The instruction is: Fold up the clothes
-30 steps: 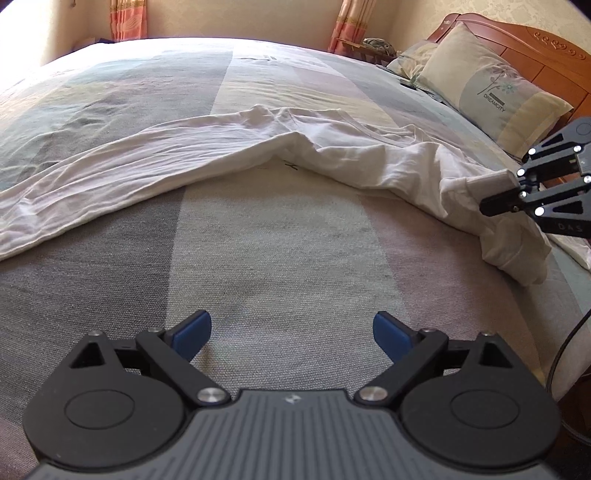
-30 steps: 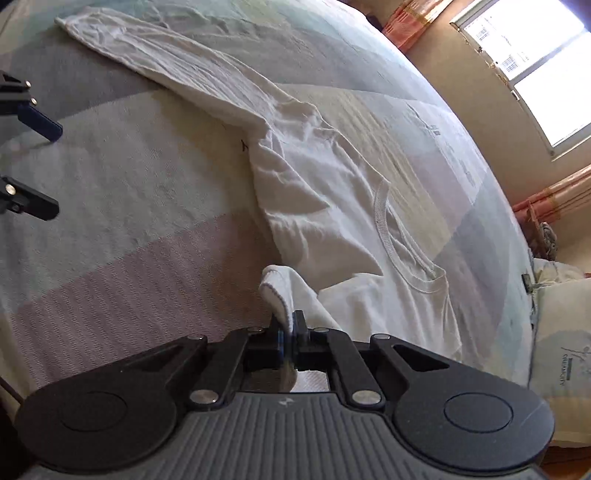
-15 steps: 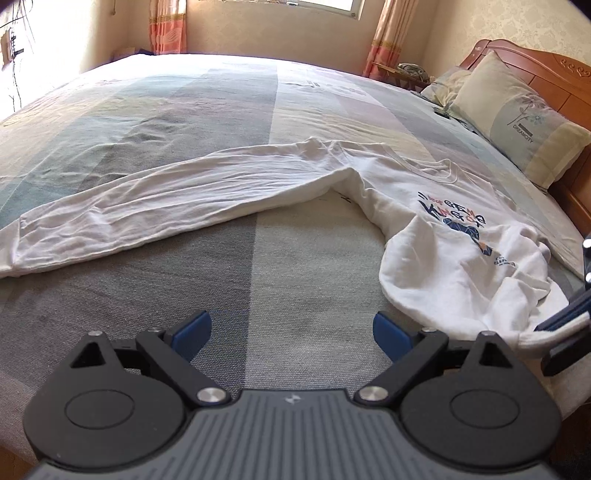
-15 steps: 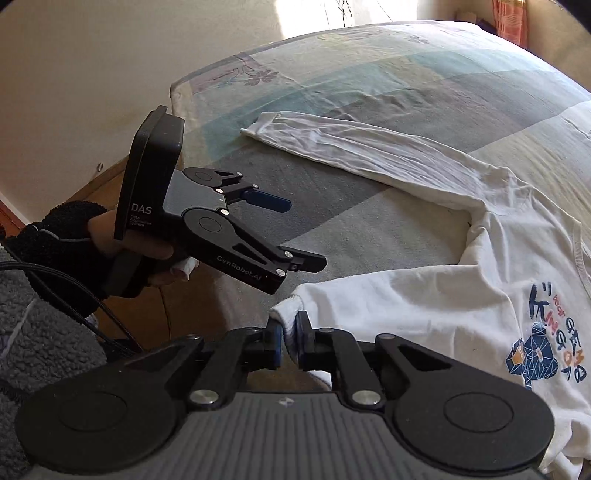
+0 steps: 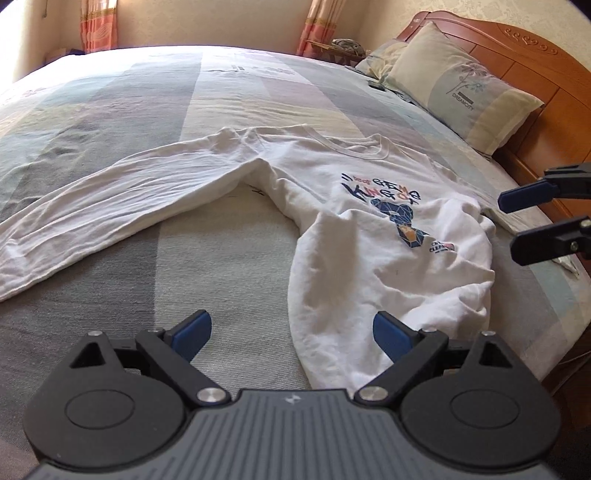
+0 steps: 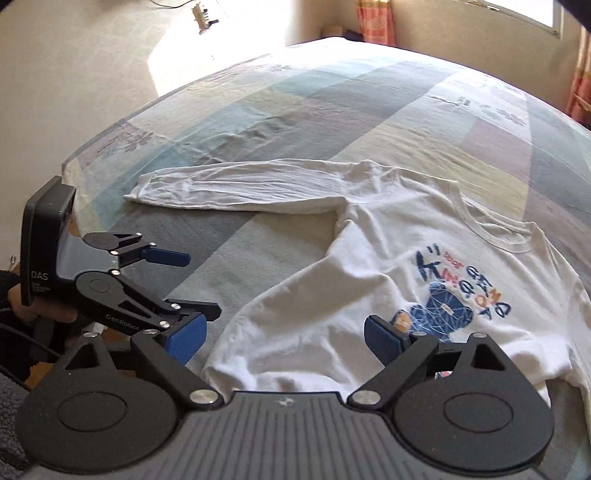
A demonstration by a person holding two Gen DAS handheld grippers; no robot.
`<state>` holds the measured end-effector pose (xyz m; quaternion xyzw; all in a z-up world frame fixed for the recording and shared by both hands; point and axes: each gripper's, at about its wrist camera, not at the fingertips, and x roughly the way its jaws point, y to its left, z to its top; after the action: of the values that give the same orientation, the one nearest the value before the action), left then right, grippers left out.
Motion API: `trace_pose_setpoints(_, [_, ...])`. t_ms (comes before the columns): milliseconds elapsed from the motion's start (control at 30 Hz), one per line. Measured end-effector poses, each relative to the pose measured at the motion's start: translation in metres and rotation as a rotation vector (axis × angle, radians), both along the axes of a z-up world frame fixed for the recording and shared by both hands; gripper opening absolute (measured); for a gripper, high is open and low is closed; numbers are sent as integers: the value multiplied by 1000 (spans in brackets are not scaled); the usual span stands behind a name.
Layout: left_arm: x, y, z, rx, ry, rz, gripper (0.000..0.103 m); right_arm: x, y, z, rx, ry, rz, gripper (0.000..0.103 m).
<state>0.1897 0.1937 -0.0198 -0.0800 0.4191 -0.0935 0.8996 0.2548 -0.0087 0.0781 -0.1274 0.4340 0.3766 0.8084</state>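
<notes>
A white long-sleeved shirt (image 5: 351, 258) with a blue and orange print lies face up on the bed, its lower part bunched near the bed's edge. One sleeve (image 5: 110, 199) stretches far to the left. My left gripper (image 5: 291, 330) is open just above the shirt's crumpled hem and holds nothing. In the right wrist view the shirt (image 6: 332, 295) lies below my right gripper (image 6: 284, 338). Its jaws are opening wide and the pads press on no cloth. The left gripper (image 6: 192, 284) hovers open beside it, and the right gripper (image 5: 517, 225) shows at the edge of the left wrist view.
A patchwork bedspread (image 5: 221, 92) covers the bed. Pillows (image 5: 472, 96) lean on a wooden headboard (image 5: 535, 55) at the right. A hand in a dark sleeve (image 6: 22, 306) holds the left gripper at the bed's near edge. Curtains (image 5: 99, 29) hang behind.
The right gripper was shut on a corner of the shirt and has let it go, opening wide. The shirt has been flipped print side up. Both grippers have lifted slightly.
</notes>
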Motion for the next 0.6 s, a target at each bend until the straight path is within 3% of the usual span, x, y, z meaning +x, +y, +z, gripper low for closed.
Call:
trace_pose_setpoints(133, [22, -37, -2, 3, 13, -147, 94, -1, -53, -17, -76, -14, -251, 99])
trace_pose_setpoints(233, [36, -67, -2, 13, 10, -251, 94, -11, -90, -40, -188, -6, -415, 100])
trace_pose_setpoints(433, [54, -123, 3, 58, -15, -396, 94, -38, -149, -84, -407, 1, -615, 100])
trace_pose_setpoints(600, [60, -173, 12, 107, -53, -475, 94, -58, -174, -95, -431, -41, -667, 103])
